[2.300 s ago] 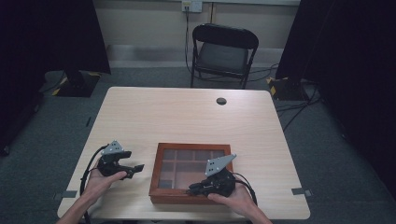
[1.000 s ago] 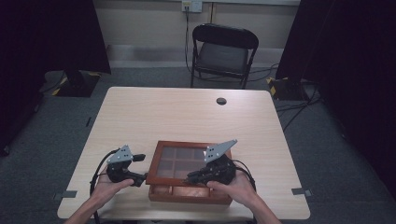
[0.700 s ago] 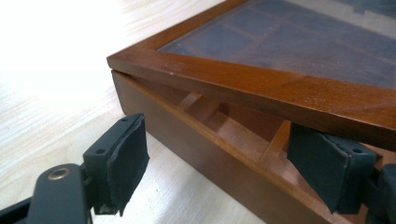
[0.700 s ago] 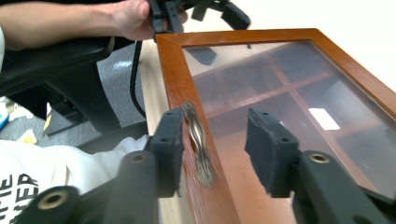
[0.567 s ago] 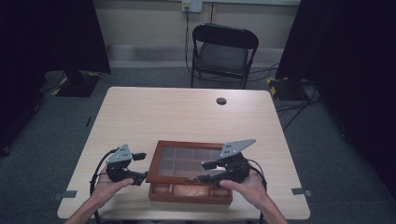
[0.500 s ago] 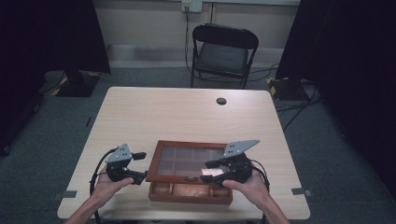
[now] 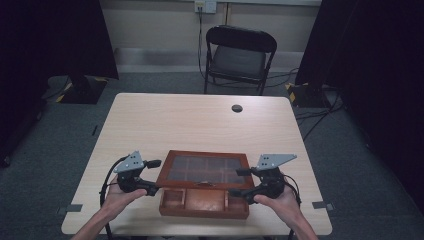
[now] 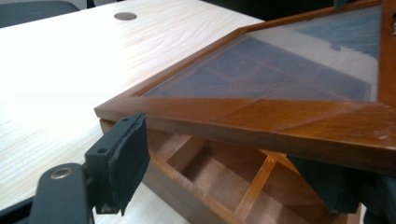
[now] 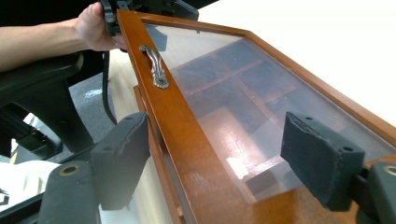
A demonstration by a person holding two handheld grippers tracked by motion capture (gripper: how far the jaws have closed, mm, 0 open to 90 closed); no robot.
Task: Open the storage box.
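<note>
Light wood table (image 7: 200, 125) on grey carpet (image 7: 365, 170), black folding chair (image 7: 239, 55) at 12 o'clock by a cream wall (image 7: 160, 25), dark curtains (image 7: 50, 40) at 10 and 2.

The glass lid (image 7: 206, 169) of the wooden box (image 7: 204, 201), flat and shut in the earliest picture, now stands raised at its near edge, baring the front compartments. The right hand-held gripper (image 7: 241, 182), clamped on the lid's front frame a second ago, now sits at the lid's right corner; its jaws have just been opening and straddle the frame without pressing. The left hand-held gripper (image 7: 153, 176) is now at the lid's left corner, the frame between its pads.
</note>
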